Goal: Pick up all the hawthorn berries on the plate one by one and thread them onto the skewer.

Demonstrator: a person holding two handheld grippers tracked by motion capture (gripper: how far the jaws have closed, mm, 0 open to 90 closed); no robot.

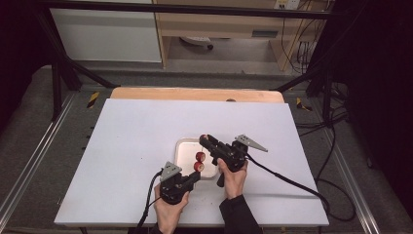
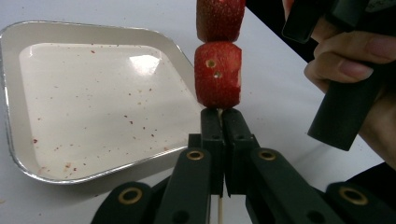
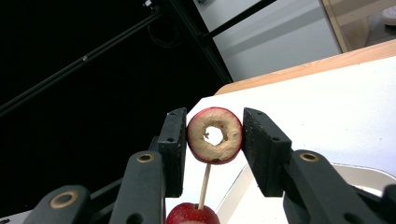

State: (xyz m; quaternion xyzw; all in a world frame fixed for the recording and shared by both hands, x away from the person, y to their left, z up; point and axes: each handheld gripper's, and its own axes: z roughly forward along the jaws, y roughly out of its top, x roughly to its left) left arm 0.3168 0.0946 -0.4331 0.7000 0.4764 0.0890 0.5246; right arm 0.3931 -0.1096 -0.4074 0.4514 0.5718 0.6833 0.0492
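Observation:
My left gripper [image 1: 196,174] [image 2: 222,116] is shut on a thin wooden skewer [image 2: 219,211] that stands up from its jaws. Two red cored fruit pieces [image 2: 218,74] [image 2: 220,18] are threaded on it, one above the other, over the near right corner of a white foil-rimmed tray [image 1: 186,147] [image 2: 93,102]. My right gripper [image 1: 204,140] [image 3: 215,126] is shut on a third piece, a red-skinned ring slice [image 3: 215,135], at the top of the skewer [image 3: 204,184]. Below it shows another red piece [image 3: 191,215].
The tray is bare but for red specks and lies mid-table on a white sheet [image 1: 136,146]. A wooden board edge [image 1: 195,94] runs along the far side. A hand [image 2: 345,60] holding the right gripper's handle is close on the right of the left gripper view.

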